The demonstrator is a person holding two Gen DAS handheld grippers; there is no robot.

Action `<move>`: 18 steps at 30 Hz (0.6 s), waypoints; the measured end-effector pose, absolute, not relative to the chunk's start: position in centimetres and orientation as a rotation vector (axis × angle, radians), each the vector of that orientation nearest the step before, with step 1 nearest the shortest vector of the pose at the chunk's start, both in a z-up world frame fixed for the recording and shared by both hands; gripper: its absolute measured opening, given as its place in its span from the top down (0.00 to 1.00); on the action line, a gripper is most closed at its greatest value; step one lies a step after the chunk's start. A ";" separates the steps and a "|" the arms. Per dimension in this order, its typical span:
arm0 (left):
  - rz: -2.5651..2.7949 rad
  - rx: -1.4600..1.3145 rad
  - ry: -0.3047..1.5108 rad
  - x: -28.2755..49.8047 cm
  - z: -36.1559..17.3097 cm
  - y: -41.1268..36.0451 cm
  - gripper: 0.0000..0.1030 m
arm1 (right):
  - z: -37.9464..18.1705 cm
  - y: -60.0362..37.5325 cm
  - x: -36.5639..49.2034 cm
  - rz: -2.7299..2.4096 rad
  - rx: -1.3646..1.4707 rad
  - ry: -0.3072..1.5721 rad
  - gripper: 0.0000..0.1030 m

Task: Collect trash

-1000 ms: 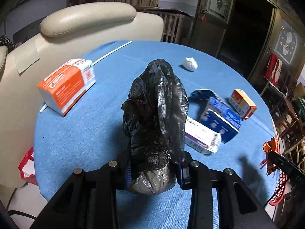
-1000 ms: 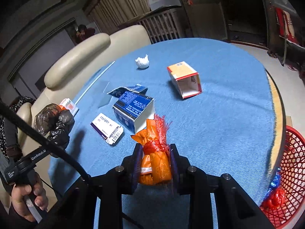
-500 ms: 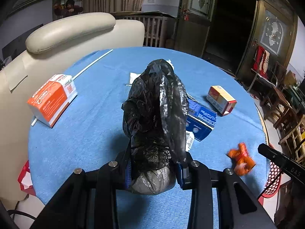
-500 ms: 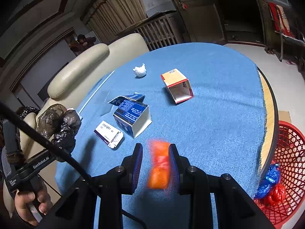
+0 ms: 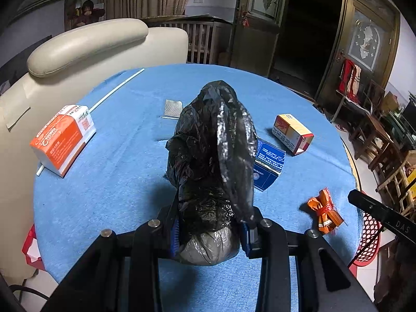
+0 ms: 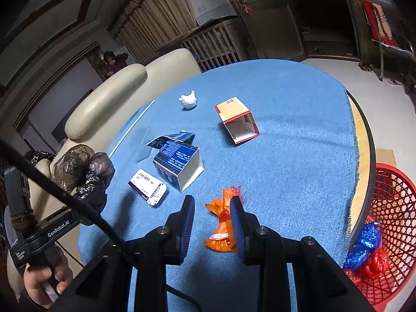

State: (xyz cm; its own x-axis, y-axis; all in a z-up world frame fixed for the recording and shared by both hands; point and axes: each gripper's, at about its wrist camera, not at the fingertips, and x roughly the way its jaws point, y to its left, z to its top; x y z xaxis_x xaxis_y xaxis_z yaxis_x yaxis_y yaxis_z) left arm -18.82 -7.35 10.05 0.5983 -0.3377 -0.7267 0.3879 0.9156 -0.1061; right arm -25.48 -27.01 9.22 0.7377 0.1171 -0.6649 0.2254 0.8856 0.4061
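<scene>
Left gripper [image 5: 210, 230], tilted down over the worktop [image 5: 124, 171], its fingers [image 5: 174, 236] clamped on a black bag [image 5: 213, 161] standing up between them. Right gripper [image 6: 212, 223], also tilted down: its fingers [image 6: 187, 221] stand slightly apart with nothing pinched; an orange bag [image 6: 221, 223] lies on the cloth below, partly behind one finger. Red basket [image 6: 390, 221] sits just past the worktop's right edge. Bare cloth lies between the orange bag and that edge.
</scene>
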 end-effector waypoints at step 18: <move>-0.448 0.056 0.820 -18.8 10.3 -7.6 0.63 | 9.6 -27.2 -25.2 -0.062 0.491 0.749 0.70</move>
